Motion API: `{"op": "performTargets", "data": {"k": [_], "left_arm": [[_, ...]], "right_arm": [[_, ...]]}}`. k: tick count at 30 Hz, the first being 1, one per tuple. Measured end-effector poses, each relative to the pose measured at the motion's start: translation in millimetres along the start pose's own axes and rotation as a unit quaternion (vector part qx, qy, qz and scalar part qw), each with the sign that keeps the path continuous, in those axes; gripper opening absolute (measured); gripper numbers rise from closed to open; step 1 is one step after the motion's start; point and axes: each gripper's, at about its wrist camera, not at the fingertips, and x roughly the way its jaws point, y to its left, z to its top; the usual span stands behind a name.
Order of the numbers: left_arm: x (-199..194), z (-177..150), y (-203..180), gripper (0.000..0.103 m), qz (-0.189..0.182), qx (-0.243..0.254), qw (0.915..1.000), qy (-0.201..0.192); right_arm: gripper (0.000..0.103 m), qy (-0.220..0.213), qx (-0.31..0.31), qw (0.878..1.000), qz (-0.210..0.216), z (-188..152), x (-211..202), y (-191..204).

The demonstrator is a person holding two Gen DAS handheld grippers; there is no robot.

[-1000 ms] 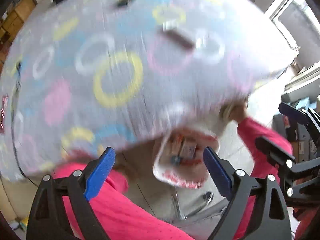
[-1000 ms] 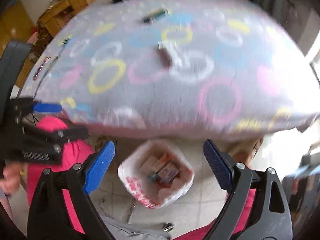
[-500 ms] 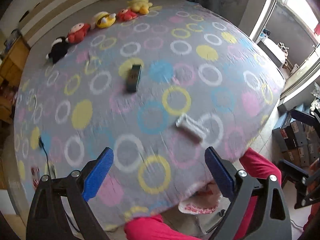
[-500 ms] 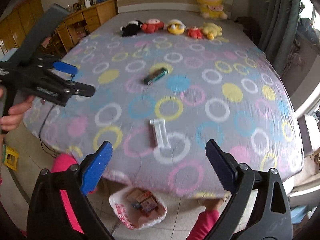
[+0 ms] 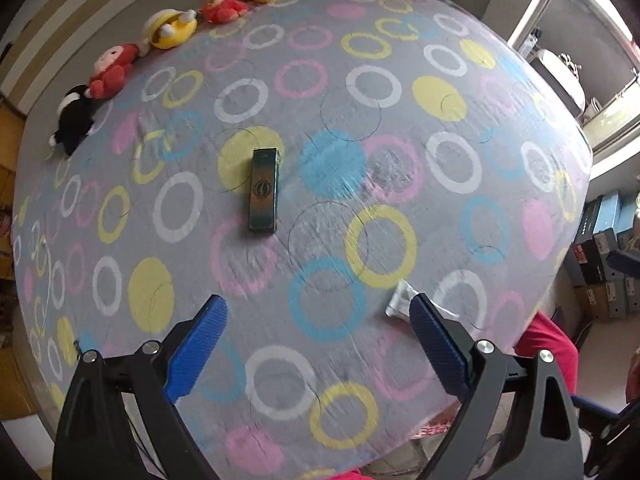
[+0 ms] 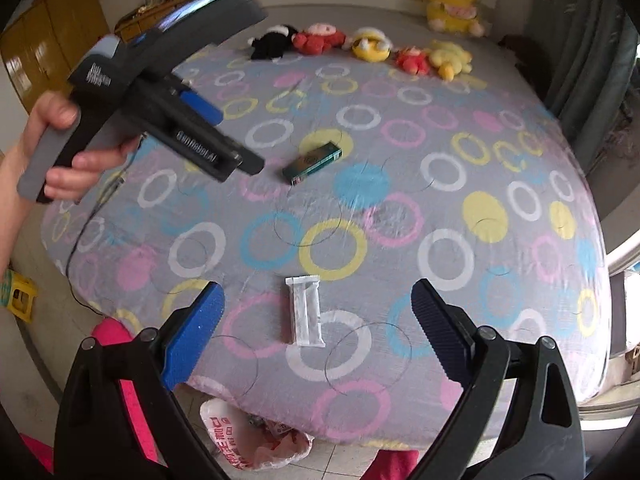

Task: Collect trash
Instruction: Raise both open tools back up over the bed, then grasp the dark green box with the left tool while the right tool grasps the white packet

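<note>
Under bed edge, trash bag (image 6: 256, 440) only in right wrist view, 2 jaws agape

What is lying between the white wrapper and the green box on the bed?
Nothing: in the right wrist view only bare ringed bedsheet separates white wrapper and green box.

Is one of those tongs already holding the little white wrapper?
No, the white wrapper lies flat on the bedspread, between the wide-open right tongs but untouched by either finger.

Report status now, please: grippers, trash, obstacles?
Both grippers open, empty: left gripper, right gripper. White wrapper and green box lie on bed. Nothing blocks.
</note>
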Motion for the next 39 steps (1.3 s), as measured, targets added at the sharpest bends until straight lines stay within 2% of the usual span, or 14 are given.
{"op": "performTargets", "data": {"k": [5,9,15,19,21,24,28,29,31,35,39], "left_arm": [[54,22,17,0.09,-0.006,-0.014,0.9993,0.034],[93,37,29,0.09,0.013,-0.012,0.9981,0.059],[148,57,42,0.09,0.043,0.001,0.9947,0.093],[173,69,47,0.09,0.035,0.003,0.9948,0.096],[186,74,50,0.09,0.032,-0.004,0.9951,0.093],[202,78,54,0.09,0.026,-0.013,0.9946,0.099],[215,79,58,0.09,0.017,-0.016,0.9946,0.101],[216,79,60,0.089,0.009,-0.018,0.9949,0.098],[214,79,64,0.084,0.0,-0.021,0.9957,0.091],[210,78,70,0.065,-0.003,-0.036,0.9956,0.087],[201,82,67,0.038,0.008,-0.049,0.9948,0.089]], "right_arm": [[0.092,0.044,-0.006,0.999,0.028,-12,63,2],[0.092,0.084,-0.012,0.995,0.047,-24,114,6],[0.092,0.125,-0.034,0.991,0.039,-41,167,11],[0.089,0.143,-0.035,0.989,0.035,-47,192,8],[0.08,0.151,-0.032,0.987,0.035,-50,203,5],[0.08,0.158,-0.029,0.986,0.033,-56,216,3],[0.078,0.148,-0.041,0.988,0.023,-58,218,9],[0.075,0.145,-0.042,0.988,0.02,-59,218,10],[0.068,0.138,-0.043,0.989,0.016,-58,217,11],[0.042,0.128,-0.038,0.991,0.016,-55,214,9],[0.038,0.133,-0.025,0.991,0.011,-51,212,7]]}}
